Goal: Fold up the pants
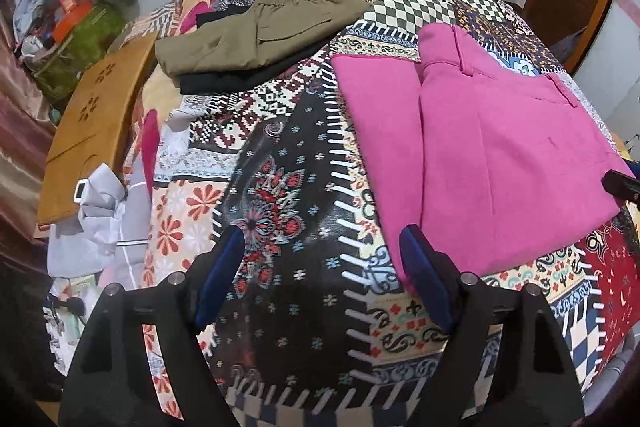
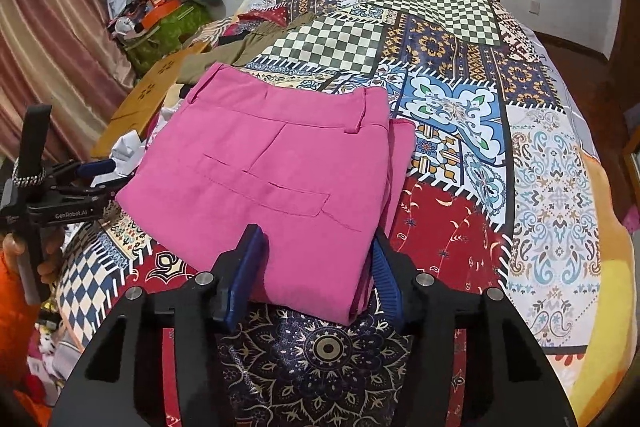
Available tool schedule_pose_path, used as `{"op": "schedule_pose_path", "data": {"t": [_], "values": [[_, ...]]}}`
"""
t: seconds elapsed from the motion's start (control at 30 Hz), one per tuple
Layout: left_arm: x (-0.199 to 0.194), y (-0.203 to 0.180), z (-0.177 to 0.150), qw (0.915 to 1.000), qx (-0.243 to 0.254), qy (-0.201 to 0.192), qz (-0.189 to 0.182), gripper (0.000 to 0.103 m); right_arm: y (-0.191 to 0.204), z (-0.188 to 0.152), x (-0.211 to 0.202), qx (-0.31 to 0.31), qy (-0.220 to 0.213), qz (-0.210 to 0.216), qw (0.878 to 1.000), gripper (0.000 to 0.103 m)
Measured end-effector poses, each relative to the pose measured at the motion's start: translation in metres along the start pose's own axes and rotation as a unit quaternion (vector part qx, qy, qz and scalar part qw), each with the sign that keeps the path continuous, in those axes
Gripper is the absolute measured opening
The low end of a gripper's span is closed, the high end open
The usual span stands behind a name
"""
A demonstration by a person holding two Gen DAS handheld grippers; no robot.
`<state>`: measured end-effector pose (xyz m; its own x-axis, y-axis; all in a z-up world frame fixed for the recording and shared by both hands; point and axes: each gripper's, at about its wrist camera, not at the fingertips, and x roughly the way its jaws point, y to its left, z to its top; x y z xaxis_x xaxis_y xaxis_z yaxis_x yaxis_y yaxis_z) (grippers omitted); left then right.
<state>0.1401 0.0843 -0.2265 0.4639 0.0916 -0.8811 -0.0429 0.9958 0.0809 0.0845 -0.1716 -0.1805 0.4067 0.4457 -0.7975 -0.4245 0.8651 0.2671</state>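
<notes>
**Folded pink pants on patchwork bed, both tongs open**

Item 1. Pink pants (image 2: 264, 183): folded into a compact rectangle, lying flat on the patchwork bedspread (image 2: 472, 99). Waistband and belt loops face the far side of the bed; a flap pocket shows on the top layer. A lower layer of the same fabric sticks out along one side edge of the fold.

Item 2. Right tongs (image 2: 316, 279): open, blue pads spread apart, held at the near edge of the pink pants. The near edge of the fold lies between the two pads; neither pad is seen pressing the cloth.

Item 3. Left tongs (image 1: 322, 279): open, gripping nothing, hovering over bare bedspread just beside the pink pants. One pad sits close to the near corner of the pants; whether it touches cannot be told.

Item 4. Olive pants (image 1: 256, 31): folded, with elastic waistband, lying beyond the pink pants toward the far side of the bed, stacked on a black garment (image 1: 248, 75).

Item 5. Wooden board (image 1: 92, 123): brown with flower-shaped cut-outs, off the edge of the bed, on the olive-pants side of the pink pants.

Item 6. Cluttered pile (image 2: 160, 15): green bag, orange box and mixed items, against the wall beyond the wooden board, beside a striped curtain (image 2: 52, 39).
</notes>
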Motion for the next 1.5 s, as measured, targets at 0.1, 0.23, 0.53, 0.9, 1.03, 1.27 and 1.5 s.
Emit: {"op": "schedule_pose_path", "data": {"t": [0.1,0.23,0.53,0.9,1.03,1.27,1.5], "values": [[-0.01,0.002,0.006,0.9999,0.005,-0.015,0.004,0.081,-0.003,0.004,-0.004,0.008,0.004,0.002,1.0,0.049],[-0.024,0.0,0.029,0.999,0.006,-0.043,-0.009,0.081,-0.01,0.016,-0.015,0.009,-0.016,-0.009,1.0,0.049],[-0.02,-0.032,0.086,0.9953,0.027,-0.074,-0.056,0.081,-0.026,0.055,0.0,0.009,-0.036,-0.019,0.999,0.049],[0.036,-0.062,0.107,0.9955,0.051,-0.026,-0.075,0.045,-0.036,0.074,0.05,-0.018,0.009,-0.018,1.0,0.043],[0.04,-0.063,0.103,0.9963,0.041,-0.035,-0.067,0.045,-0.035,0.071,0.055,-0.035,0.007,-0.022,0.999,0.028],[0.044,-0.063,0.101,0.9977,0.033,-0.037,-0.046,0.045,-0.04,0.068,0.06,-0.044,0.008,-0.036,0.998,0.015],[0.031,-0.059,0.102,0.9973,0.037,-0.039,-0.05,0.045,-0.037,0.071,0.054,-0.043,0.013,-0.044,0.998,0.016]]}}
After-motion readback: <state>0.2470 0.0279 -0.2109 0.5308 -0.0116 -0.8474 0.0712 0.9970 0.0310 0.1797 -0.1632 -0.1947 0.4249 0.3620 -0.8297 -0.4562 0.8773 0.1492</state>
